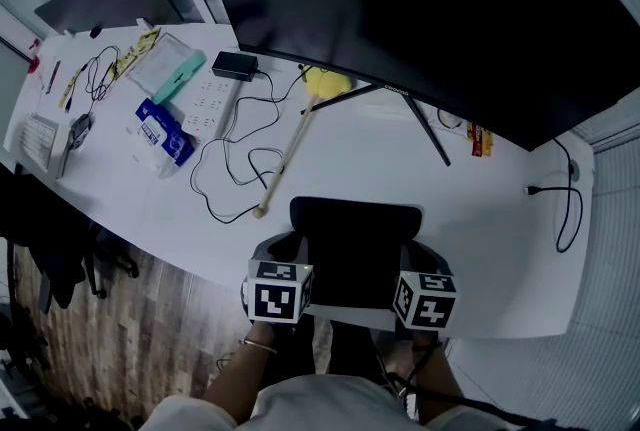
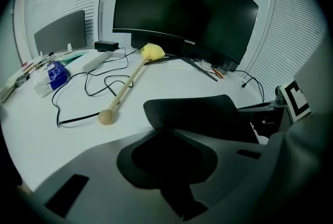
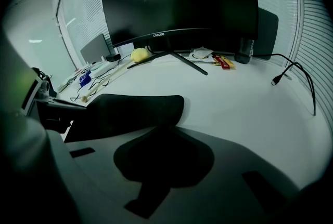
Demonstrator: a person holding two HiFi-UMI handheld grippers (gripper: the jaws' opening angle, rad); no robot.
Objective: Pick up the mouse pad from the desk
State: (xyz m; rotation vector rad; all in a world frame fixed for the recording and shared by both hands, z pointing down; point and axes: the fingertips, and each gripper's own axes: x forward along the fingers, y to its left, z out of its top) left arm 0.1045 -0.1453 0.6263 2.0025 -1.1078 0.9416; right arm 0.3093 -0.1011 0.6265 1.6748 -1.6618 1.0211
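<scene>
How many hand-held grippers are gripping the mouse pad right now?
2. The left hand-held gripper pinches the mouse pad at its near left corner; the right hand-held gripper pinches its near right corner.

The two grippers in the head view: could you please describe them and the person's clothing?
The left gripper and right gripper have dark bodies, each topped by a white cube with black square markers. Seen from their own cameras, the shells look smooth and grey, with a dark spade-shaped opening. The person wears a thin bracelet on the left wrist and a light top.
</scene>
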